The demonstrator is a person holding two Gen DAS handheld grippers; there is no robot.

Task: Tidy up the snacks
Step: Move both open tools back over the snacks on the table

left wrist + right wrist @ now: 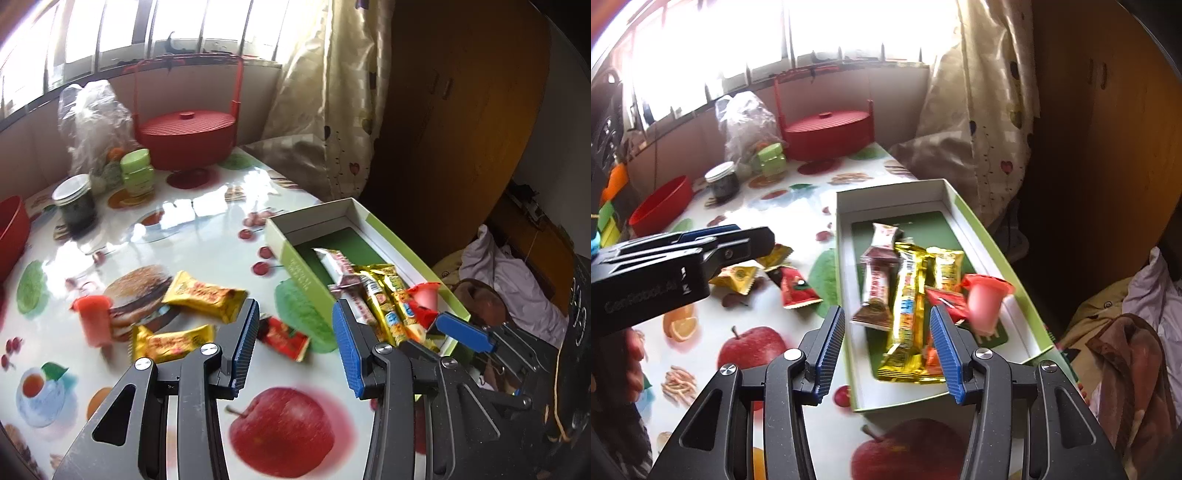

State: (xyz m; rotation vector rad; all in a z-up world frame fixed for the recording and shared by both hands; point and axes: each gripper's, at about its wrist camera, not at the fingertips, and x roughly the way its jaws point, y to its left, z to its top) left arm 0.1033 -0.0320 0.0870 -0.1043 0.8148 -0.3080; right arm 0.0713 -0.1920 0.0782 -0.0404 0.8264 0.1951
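Observation:
A green-and-white box lies open at the table's right edge. Inside it are gold bars, white-and-maroon bars, a red packet and a blurred pink jelly cup. My right gripper hovers open over the near end of the box, with nothing between its pads. My left gripper stands open above the tablecloth, just short of a red packet. Left of that packet lie two yellow packets and another pink jelly cup.
At the back of the table stand a red lidded basket, a plastic bag, a green container and a glass jar. A red bowl sits at the left edge. Curtain, wardrobe and piled clothes flank the right.

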